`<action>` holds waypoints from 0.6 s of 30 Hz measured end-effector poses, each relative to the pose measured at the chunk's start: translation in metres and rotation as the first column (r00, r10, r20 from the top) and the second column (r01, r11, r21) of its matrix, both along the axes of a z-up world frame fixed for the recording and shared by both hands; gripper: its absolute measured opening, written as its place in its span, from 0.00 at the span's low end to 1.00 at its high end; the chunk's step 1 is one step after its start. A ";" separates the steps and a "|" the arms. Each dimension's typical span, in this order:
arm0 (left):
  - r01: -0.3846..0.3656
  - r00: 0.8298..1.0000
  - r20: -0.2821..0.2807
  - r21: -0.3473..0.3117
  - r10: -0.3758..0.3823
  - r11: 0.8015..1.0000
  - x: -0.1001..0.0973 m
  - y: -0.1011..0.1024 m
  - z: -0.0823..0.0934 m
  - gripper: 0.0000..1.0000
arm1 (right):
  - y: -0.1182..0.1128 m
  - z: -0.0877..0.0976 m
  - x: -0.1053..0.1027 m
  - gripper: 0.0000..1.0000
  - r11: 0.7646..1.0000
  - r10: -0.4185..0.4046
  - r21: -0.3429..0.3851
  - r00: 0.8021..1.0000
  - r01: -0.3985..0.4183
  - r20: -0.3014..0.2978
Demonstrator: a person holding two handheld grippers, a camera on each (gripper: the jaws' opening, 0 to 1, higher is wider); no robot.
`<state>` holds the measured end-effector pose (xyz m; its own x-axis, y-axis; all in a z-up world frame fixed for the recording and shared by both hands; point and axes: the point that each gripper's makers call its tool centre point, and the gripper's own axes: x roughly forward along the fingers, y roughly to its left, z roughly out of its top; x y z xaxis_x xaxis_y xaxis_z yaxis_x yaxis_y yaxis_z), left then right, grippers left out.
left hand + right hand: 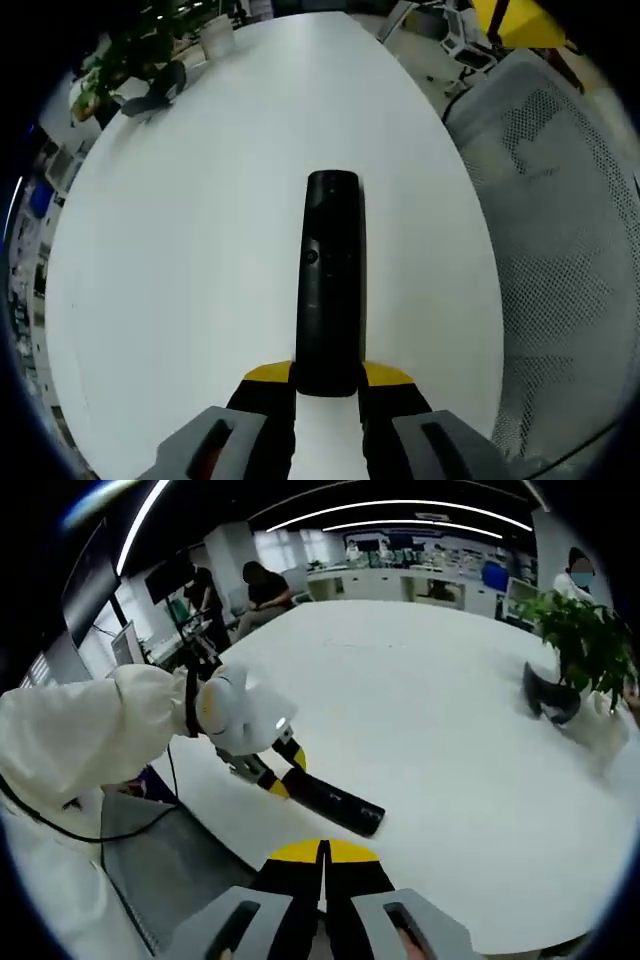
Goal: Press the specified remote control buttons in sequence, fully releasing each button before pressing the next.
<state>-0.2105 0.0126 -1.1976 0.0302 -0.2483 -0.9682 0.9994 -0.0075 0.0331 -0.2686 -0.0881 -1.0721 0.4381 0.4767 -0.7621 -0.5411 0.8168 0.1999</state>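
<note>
Item: black remote (330, 285), near end hidden between your left hand-held gripper (327, 392) jaws, clamped, on white worktop (180, 280). Right hand-held gripper (324, 868): jaws closed, empty. Button markings illegible.

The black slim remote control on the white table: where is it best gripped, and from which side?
Across the near end of the black slim remote control, where the left gripper clamps its narrow width. Probably coming along its length keeps its buttons clear for the shut right gripper.

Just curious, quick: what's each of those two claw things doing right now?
Left gripper: shut on the black remote, fingers clamping its near end.
Right gripper: shut, holding nothing.
</note>
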 end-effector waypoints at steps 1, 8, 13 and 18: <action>-0.003 1.000 -0.001 0.000 0.003 1.000 -0.003 0.000 0.000 0.21 | 0.000 -0.002 0.000 0.00 1.000 0.008 -0.008 1.000 -0.008 -0.008; -0.043 0.999 -0.004 -0.020 0.043 0.999 -0.016 -0.001 0.001 0.21 | 0.000 -0.022 0.011 0.00 0.996 0.050 -0.072 0.996 -0.055 -0.074; -0.061 0.998 -0.005 -0.041 0.061 0.997 -0.029 -0.002 0.001 0.21 | -0.002 -0.040 0.012 0.00 0.991 0.048 -0.113 0.984 -0.068 -0.174; -0.114 0.993 -0.008 -0.070 0.114 0.991 -0.037 -0.002 0.002 0.21 | -0.008 -0.056 0.014 0.00 0.993 -0.015 -0.115 0.965 -0.016 -0.260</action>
